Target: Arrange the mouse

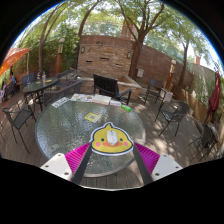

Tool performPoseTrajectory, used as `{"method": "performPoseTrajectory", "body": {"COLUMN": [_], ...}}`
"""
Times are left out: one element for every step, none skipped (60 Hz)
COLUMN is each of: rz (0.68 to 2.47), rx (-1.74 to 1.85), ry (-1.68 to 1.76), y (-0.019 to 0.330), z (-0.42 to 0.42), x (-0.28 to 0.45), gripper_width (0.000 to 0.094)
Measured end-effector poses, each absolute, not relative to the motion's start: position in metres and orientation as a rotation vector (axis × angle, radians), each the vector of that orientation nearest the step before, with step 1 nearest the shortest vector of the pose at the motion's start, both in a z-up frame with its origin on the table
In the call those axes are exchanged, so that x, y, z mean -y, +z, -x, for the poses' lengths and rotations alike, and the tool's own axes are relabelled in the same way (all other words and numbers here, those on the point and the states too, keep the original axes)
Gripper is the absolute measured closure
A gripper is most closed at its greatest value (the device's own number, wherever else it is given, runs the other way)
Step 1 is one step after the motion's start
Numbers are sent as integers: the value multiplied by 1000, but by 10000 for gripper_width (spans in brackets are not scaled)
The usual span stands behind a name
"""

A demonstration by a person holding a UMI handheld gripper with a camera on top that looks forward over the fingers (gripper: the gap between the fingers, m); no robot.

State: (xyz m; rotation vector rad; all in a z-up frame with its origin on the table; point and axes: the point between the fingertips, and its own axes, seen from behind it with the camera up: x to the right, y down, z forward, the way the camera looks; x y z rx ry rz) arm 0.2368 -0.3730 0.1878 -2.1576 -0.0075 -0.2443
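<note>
A yellow, rounded mouse (pixel 111 140) with a dark rim and a white patch on top sits between my fingertips, and its sides touch both fingers. My gripper (pixel 111 150) is shut on it and holds it over the near edge of the round glass table (pixel 60 128). The magenta pads (pixel 76 156) flank it on both sides. A small yellow-green mat (pixel 93 117) lies on the table just beyond the mouse. The mouse's underside is hidden.
A dark open laptop (pixel 106 86) stands at the table's far side with white sheets (pixel 86 99) beside it. Metal chairs stand at the left (pixel 20 116) and at the right (pixel 172 112). A brick wall (pixel 105 55) and trees lie beyond.
</note>
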Motion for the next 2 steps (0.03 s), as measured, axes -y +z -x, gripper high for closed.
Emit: {"method": "performPoseTrajectory", "body": {"rz": [2159, 2160], "rx": [6, 6], "ry": [-244, -244], "y": [189, 190], "z": [-236, -236], "x": [373, 374], "gripper_width": [79, 79]}}
